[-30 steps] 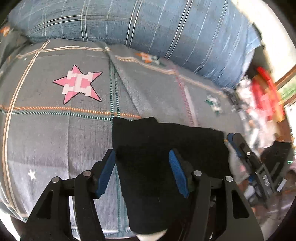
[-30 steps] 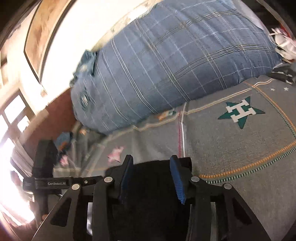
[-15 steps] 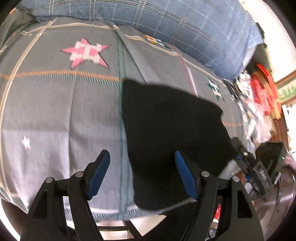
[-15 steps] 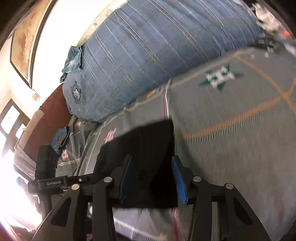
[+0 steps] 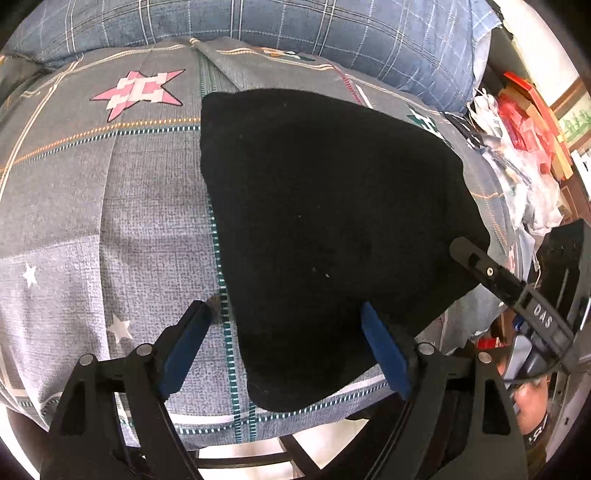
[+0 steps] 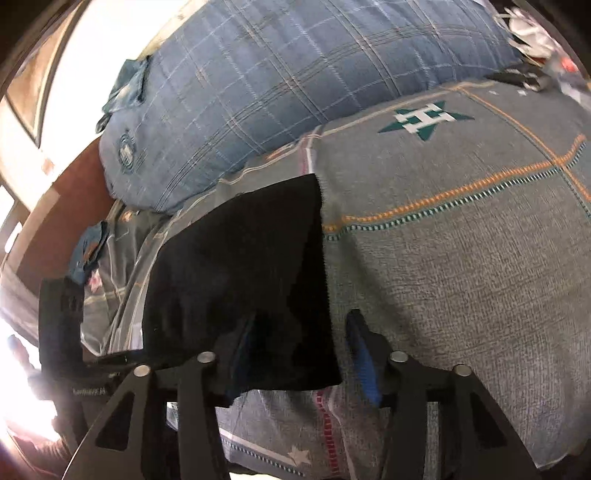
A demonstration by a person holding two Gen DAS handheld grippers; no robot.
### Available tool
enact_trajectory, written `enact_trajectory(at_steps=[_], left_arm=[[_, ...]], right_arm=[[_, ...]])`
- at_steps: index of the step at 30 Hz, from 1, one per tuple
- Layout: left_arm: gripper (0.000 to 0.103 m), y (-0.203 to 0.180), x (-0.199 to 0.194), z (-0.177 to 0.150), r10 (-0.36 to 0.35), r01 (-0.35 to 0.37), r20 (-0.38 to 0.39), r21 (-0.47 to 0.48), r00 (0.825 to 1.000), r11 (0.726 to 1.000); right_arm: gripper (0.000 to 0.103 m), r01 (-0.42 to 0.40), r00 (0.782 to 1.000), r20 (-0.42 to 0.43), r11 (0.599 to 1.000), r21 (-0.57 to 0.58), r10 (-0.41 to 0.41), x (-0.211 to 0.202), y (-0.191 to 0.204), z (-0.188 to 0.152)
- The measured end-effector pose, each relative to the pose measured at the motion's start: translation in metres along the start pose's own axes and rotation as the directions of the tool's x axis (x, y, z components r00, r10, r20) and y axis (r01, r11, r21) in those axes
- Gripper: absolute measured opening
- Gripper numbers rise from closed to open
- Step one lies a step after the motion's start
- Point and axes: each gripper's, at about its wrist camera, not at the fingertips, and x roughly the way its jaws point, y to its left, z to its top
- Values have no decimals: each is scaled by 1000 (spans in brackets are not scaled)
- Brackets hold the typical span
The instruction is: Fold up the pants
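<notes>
The black pants (image 5: 325,221) lie folded in a compact block on the grey patterned bedspread (image 5: 110,221), near the bed's front edge. My left gripper (image 5: 284,350) is open above the near edge of the pants, its blue pads apart and holding nothing. My right gripper (image 6: 299,350) is open too, astride the near right corner of the pants (image 6: 243,266). The right gripper also shows in the left wrist view (image 5: 517,295), just off the pants' right edge. The left gripper appears dark at the left of the right wrist view.
A large blue plaid pillow (image 5: 295,33) runs along the back of the bed, also in the right wrist view (image 6: 295,81). Cluttered red and white items (image 5: 524,122) stand beyond the bed's right side. A pink star (image 5: 138,90) and a green star (image 6: 424,118) mark the bedspread.
Both grippers have pulled back toward the bed's front edge and risen, so more of the pants shows. Both opened wider. The pants have stayed flat on the bed.
</notes>
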Motion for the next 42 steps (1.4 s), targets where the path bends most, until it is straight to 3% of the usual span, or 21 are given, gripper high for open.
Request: enact_trajectory(at_steps=[3,5,9,12,15,16,17,18,21,27,30,32,33,34,35,38,40,42], left_arm=[[84,6,-17,-7,-75,75,-1,5,997,997],[84,6,-38,-8,-129,128,38,27,991,991],[85,-4,-75,0,-122,107,182,90,976,990],[84,-8,-64,11,-57,38,194,100,979,994],[85,-4,-24,16,18,-26,90,83,996,996],[85,0,0,16,44,-45,12,74,999,996],[89,7,7,16,18,-18,-14,43,1000,999],[89,13,3,14,-18,18,18,4,1000,1000],[87,13,-9,15,-6,6,26,10,1000,1000],[87,28,-44,37,-8,12,155,-27,988,1000],[87,41,-39,59,19,-7,162,-73,987,997],[87,47,-22,71,39,-26,123,-101,992,995],[82,49,-13,77,34,-23,89,-119,995,993],[72,52,-4,81,-10,18,53,-147,999,989],[52,52,-4,81,-50,56,39,-165,998,985],[52,48,-4,87,-11,23,74,-174,997,984],[53,45,3,88,17,-4,75,-171,997,985],[53,39,1,85,42,-28,91,-158,995,987]], right_arm=[[51,39,999,22,999,-13,-39,-12,9,5],[54,65,992,106,997,-36,-61,-30,21,10],[53,21,978,207,993,-113,3,-49,45,17],[50,31,989,146,985,-172,-6,-26,55,16],[51,79,993,97,990,-120,-67,5,35,10],[51,74,993,100,992,-107,-63,7,30,10],[51,60,993,102,995,-83,-52,8,25,12],[51,42,995,98,997,-62,-36,7,21,13],[51,10,996,89,998,-63,-4,0,19,17],[54,-77,989,129,996,49,71,-5,3,39],[54,-78,994,85,993,84,71,15,-6,50],[50,-109,992,75,990,87,102,28,-9,55],[38,-122,991,69,989,88,116,32,-10,58],[36,-113,992,67,990,83,108,33,-8,60],[32,-118,991,71,992,54,114,32,-1,65],[31,-113,989,92,994,3,112,30,8,73],[31,-91,995,55,995,39,89,42,0,74],[31,-126,991,53,987,98,121,49,-13,70]])
